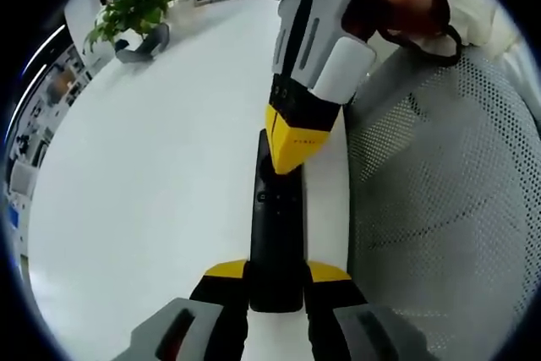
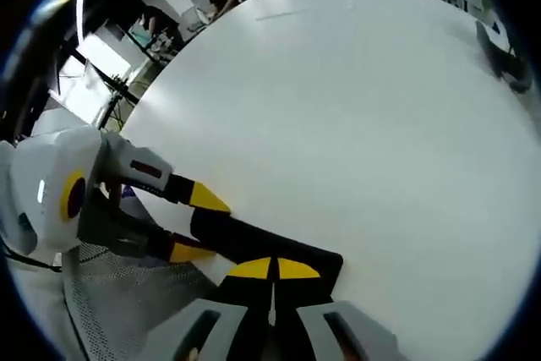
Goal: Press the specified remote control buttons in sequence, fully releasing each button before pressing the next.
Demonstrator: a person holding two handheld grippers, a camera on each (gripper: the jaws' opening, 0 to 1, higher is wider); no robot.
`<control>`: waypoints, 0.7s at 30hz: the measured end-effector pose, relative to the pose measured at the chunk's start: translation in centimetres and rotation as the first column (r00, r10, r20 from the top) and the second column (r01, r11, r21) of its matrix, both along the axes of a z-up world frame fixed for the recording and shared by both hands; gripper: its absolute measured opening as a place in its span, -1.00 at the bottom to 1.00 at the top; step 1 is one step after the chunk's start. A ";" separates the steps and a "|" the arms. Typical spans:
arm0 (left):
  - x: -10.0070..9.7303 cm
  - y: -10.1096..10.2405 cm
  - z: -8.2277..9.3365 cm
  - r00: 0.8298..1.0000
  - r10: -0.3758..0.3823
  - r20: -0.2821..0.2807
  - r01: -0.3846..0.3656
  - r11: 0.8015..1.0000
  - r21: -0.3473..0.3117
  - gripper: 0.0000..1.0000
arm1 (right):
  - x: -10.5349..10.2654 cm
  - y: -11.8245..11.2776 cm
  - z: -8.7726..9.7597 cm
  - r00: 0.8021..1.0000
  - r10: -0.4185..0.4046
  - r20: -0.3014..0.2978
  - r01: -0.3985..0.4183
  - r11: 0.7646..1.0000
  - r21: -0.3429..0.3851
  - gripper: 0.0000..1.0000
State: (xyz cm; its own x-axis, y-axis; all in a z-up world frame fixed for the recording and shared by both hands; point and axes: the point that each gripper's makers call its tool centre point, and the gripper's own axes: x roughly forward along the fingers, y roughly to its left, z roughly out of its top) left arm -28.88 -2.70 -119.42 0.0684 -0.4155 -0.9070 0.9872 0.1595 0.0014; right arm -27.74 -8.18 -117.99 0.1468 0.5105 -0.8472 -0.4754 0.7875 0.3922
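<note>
- The right hand-held gripper (image 2: 272, 270), with yellow-tipped jaws closed together, presses down on the near end of a long black plastic remote control (image 2: 254, 244).
- The left hand-held gripper (image 2: 188, 224) clamps the remote's far-left end between yellow tips.
- The remote lies on a white round tabletop (image 2: 355, 116).
- A dark stand (image 2: 505, 58) sits far right.

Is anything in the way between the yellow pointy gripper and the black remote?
No, nothing visible is in the way. The right gripper has its shut yellow tips right on the remote, whose near end sits between the left gripper's jaws on the white table.
</note>
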 end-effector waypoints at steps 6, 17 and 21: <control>0.0 0.0 0.0 1.000 0.001 -0.001 -0.001 1.000 -0.002 -0.51 | -0.1 0.1 -0.2 0.999 0.031 0.012 -0.031 0.999 -0.025 -1.00; 0.1 0.0 0.0 1.000 0.008 -0.002 -0.008 1.000 -0.010 -0.51 | 0.0 0.0 -0.3 0.998 0.050 0.029 -0.048 0.998 -0.035 -1.00; 0.1 0.0 0.0 1.000 0.009 -0.001 -0.009 1.000 -0.029 -0.51 | 0.0 0.1 -0.4 0.998 0.054 0.018 -0.053 0.997 -0.060 -1.00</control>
State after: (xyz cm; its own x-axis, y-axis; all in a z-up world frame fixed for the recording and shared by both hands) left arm -28.79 -2.69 -119.44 0.0717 -0.4409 -0.8947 0.9857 0.1682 -0.0039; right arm -27.70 -8.05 -118.39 0.1374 0.4670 -0.8735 -0.5244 0.7825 0.3358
